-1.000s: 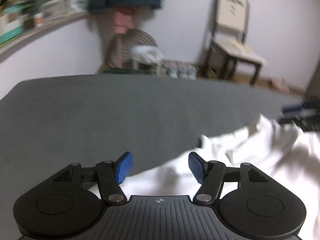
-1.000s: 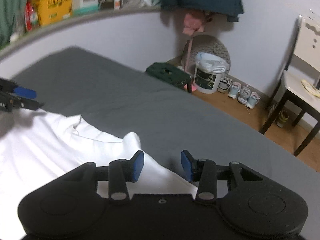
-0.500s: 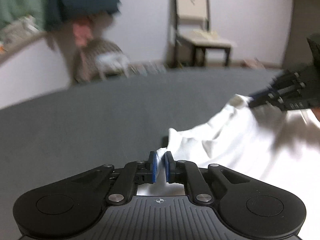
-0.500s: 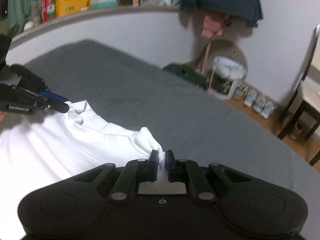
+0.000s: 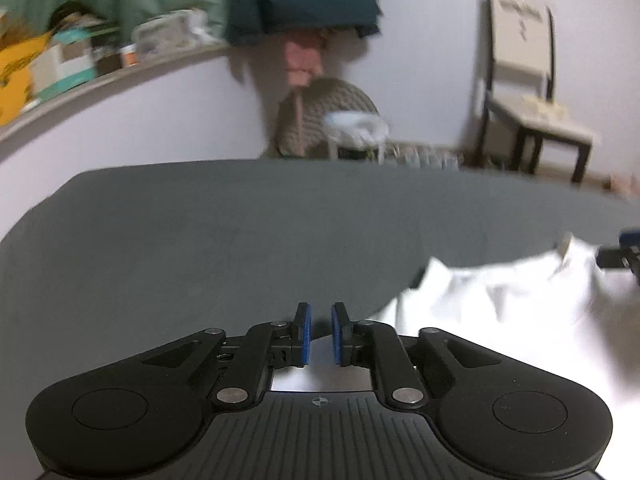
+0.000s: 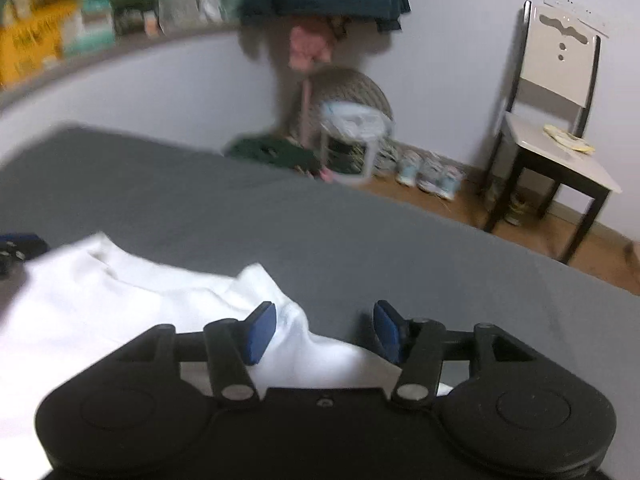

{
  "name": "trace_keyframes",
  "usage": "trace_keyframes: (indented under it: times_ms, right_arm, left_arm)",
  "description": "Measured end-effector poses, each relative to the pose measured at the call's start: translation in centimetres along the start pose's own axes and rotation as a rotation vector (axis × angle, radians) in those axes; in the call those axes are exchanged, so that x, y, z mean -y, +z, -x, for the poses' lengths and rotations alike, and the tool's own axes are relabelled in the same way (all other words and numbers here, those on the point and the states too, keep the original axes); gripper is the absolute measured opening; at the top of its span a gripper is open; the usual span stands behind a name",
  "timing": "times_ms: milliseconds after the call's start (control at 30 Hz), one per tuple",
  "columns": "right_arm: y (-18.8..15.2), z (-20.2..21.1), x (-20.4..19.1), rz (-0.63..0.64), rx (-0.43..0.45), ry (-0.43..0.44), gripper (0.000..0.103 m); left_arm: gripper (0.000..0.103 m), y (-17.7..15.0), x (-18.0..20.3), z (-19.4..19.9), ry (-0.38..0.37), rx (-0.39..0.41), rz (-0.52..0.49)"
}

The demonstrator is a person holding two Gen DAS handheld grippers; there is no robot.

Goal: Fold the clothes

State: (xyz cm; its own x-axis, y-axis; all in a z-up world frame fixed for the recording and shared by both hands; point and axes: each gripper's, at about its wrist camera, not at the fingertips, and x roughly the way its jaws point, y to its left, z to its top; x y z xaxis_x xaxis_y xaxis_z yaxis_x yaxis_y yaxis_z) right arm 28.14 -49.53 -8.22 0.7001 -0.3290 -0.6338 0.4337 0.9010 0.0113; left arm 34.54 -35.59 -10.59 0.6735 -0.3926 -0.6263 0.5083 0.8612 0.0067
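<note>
A white garment (image 5: pixel 500 300) lies spread on the grey bed (image 5: pixel 200 248), its collar edge toward the far side. My left gripper (image 5: pixel 320 332) sits at the garment's left edge. Its jaws are opening, a narrow gap shows between the blue pads (image 5: pixel 304 336), and the cloth lies loose under them. My right gripper (image 6: pixel 323 330) is over the garment's (image 6: pixel 120 312) right shoulder. Its jaws are opening wide, and a soft fold lies between them untouched by either pad. Each gripper shows at the other view's edge: the right gripper (image 5: pixel 620 256), the left gripper (image 6: pixel 16 246).
Beyond the bed's (image 6: pixel 400 248) far edge stand a white-seated chair (image 6: pixel 560 152), a lined bucket (image 6: pixel 352 140), a woven basket (image 6: pixel 352 88), shoes (image 6: pixel 428 170) and a green box (image 6: pixel 272 152) on the floor. A cluttered shelf (image 6: pixel 60 40) runs along the wall.
Both grippers closed on the garment's edge half a second ago and have since opened. The pinched cloth has dropped back onto the bed.
</note>
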Motion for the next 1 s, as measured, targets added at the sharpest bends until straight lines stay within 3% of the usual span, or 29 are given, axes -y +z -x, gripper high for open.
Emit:
trace_keyframes:
  times_ms: [33, 100, 167, 233, 300, 367, 467, 567, 633, 733, 833, 933, 1000]
  right_arm:
    - [-0.4, 1.5, 1.0, -0.024, 0.028, 0.027, 0.055]
    - [-1.9, 5.3, 3.6, -0.082, 0.073, 0.071, 0.063]
    - [-4.8, 9.2, 6.5, -0.154, 0.055, 0.068, 0.063]
    - [-8.2, 13.2, 9.2, -0.230, 0.018, 0.049, 0.062]
    - [-12.3, 17.1, 10.9, -0.301, -0.042, 0.002, 0.049]
    - [-16.4, 20.7, 11.8, -0.378, -0.092, -0.045, 0.045]
    - [-21.5, 24.8, 11.7, -0.496, -0.139, -0.067, 0.043]
    - [-25.0, 27.7, 10.7, -0.599, -0.176, -0.045, 0.040]
    - [-26.4, 29.2, 9.4, -0.640, -0.171, -0.032, 0.040]
    - [-26.7, 29.9, 7.7, -0.665, -0.178, -0.070, 0.039]
    - [-26.5, 29.7, 5.8, -0.632, -0.199, -0.082, 0.028]
    - [-26.3, 29.8, 4.8, -0.558, -0.199, -0.141, 0.003]
    - [-26.2, 30.5, 5.3, -0.593, -0.183, -0.139, 0.002]
  left_arm:
    - [0.035, -0.4, -1.0, 1.5, -0.036, 0.018, 0.040]
    - [0.074, -2.0, -2.6, 4.9, -0.119, 0.053, 0.091]
    - [0.084, -4.3, -3.6, 8.7, -0.185, 0.095, 0.096]
    - [0.084, -7.3, -3.8, 12.2, -0.252, 0.087, 0.081]
    - [0.084, -10.2, -3.2, 15.6, -0.321, 0.055, 0.073]
    - [0.084, -13.2, -2.3, 19.1, -0.356, 0.034, 0.075]
    - [0.084, -16.8, -0.2, 22.7, -0.359, -0.031, 0.104]
    - [0.084, -20.2, 1.2, 25.7, -0.290, -0.083, 0.173]
    - [0.084, -22.4, 2.0, 27.7, -0.245, -0.112, 0.220]
    - [0.084, -25.0, 1.3, 30.1, -0.196, -0.092, 0.314]
    - [0.084, -26.1, 0.6, 31.1, -0.211, -0.106, 0.339]
    - [0.084, -25.6, 0.4, 31.3, -0.213, -0.046, 0.284]
    - [0.084, -25.5, 0.5, 31.3, -0.208, -0.001, 0.266]
